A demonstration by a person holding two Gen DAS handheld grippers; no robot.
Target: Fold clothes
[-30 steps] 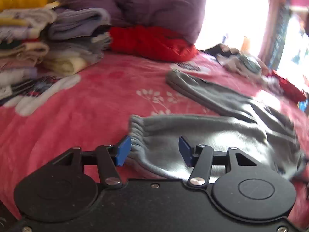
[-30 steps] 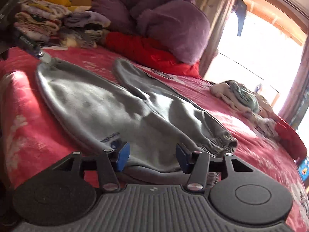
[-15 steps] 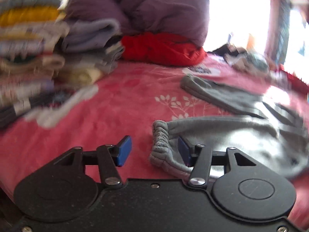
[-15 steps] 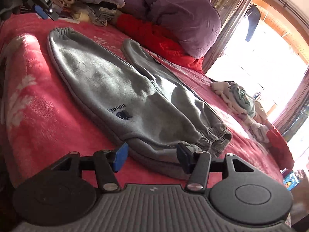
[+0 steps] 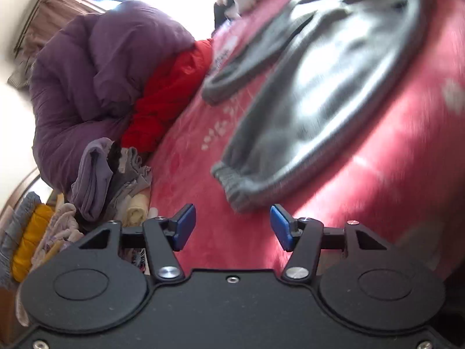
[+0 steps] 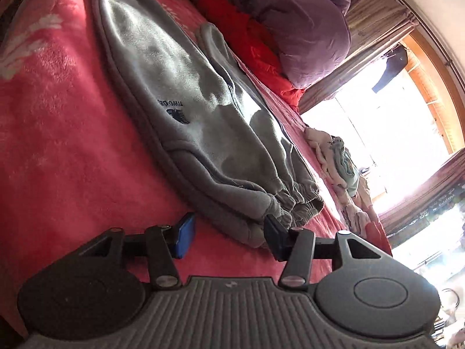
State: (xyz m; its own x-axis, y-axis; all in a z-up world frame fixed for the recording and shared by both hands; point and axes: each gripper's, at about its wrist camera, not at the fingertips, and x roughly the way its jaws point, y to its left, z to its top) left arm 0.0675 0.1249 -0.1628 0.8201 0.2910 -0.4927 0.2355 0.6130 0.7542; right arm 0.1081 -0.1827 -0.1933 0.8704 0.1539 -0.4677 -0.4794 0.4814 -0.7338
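Note:
Grey sweatpants (image 6: 189, 110) lie flat on the red bedspread (image 6: 58, 116), legs spread apart. In the left wrist view the pants (image 5: 328, 93) stretch away with one elastic cuff (image 5: 232, 180) nearest. My left gripper (image 5: 232, 229) is open and empty, just short of that cuff. My right gripper (image 6: 226, 238) is open at the waistband end (image 6: 290, 203), with the grey fabric edge lying between its fingers, not clamped.
A purple duvet (image 5: 96, 72) and a red garment (image 5: 168, 93) are piled at the head of the bed. Folded clothes (image 5: 96, 186) are stacked at the left. More loose laundry (image 6: 337, 157) lies near the bright window.
Both cameras have rolled, so the bed looks tilted. My left gripper has backed off the cuff, which now lies ahead of its fingers. My right gripper stays at the waistband.

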